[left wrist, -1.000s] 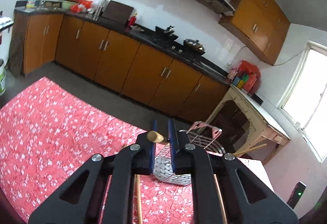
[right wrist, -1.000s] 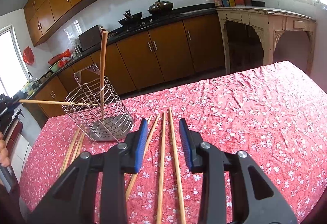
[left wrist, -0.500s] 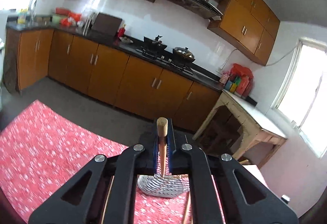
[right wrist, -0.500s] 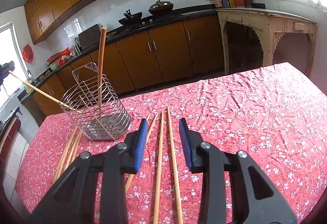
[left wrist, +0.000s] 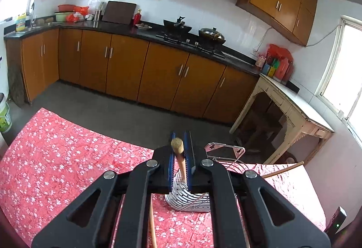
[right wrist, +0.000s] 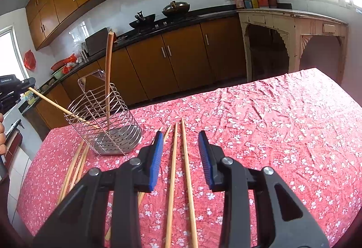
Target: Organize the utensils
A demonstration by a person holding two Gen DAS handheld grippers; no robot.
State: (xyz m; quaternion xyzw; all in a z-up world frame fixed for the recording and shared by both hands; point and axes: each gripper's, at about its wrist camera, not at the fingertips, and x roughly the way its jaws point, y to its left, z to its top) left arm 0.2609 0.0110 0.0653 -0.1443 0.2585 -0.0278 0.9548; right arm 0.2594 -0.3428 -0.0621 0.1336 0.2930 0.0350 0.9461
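Observation:
My left gripper (left wrist: 180,146) is shut on a wooden chopstick (left wrist: 178,152), whose far end slants down into the wire utensil basket (left wrist: 192,198). In the right wrist view that chopstick (right wrist: 58,106) runs from the left gripper at the far left into the basket (right wrist: 106,121), where another chopstick (right wrist: 108,80) stands upright. My right gripper (right wrist: 181,152) is open and empty, low over two chopsticks (right wrist: 178,157) lying on the red floral tablecloth (right wrist: 271,134).
More chopsticks (right wrist: 74,164) lie left of the basket and under my right gripper's left finger. The table's far edge faces kitchen cabinets (right wrist: 181,55). A cream side table (right wrist: 294,28) stands at the right. A person's hand (right wrist: 2,139) shows at the left edge.
My left gripper has tilted the chopstick from level to steep, its tip going down into the basket. My right gripper has stayed open over the two chopsticks.

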